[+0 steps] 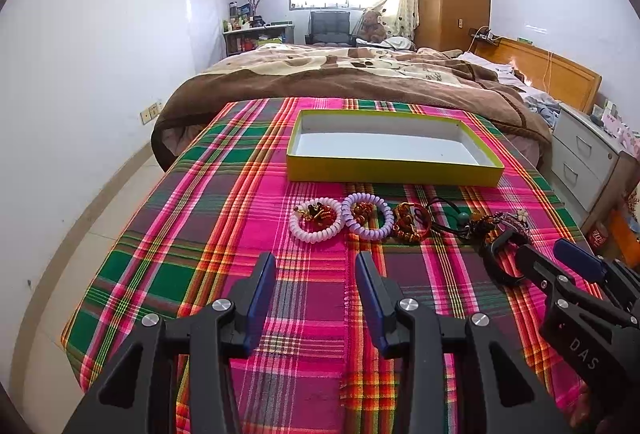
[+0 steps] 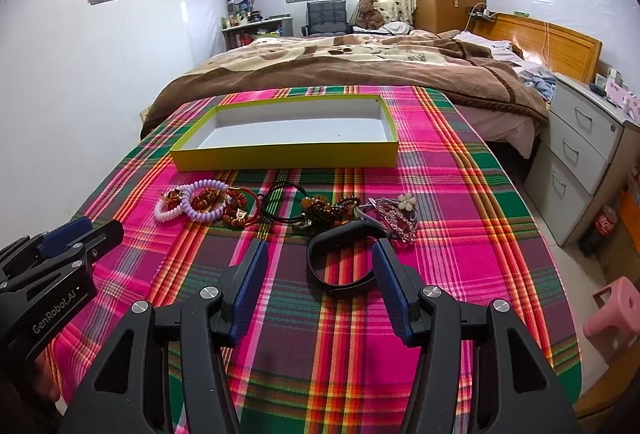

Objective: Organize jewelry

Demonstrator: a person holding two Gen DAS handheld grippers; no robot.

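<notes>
Overhead, both tools are hovering above the plaid cloth (image 1: pixel 256 194). Left gripper (image 1: pixel 316 270), marked "GenRobot.AI", is holding its fingers spread, gripping nothing. Right gripper (image 2: pixel 320 258), lettered "DAS", is likewise spread, with the black band (image 2: pixel 340 266) lying between its tips. Jewelry row (image 2: pixel 208 204) is lying along the near side of the yellow-walled box (image 2: pixel 280 158), just apart from it.

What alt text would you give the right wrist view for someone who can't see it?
The open right gripper hovers over a plaid cloth, one finger at a black band. Beyond lie coil bracelets, beads and a hair clip before an empty yellow box; the left gripper is at left.
</notes>
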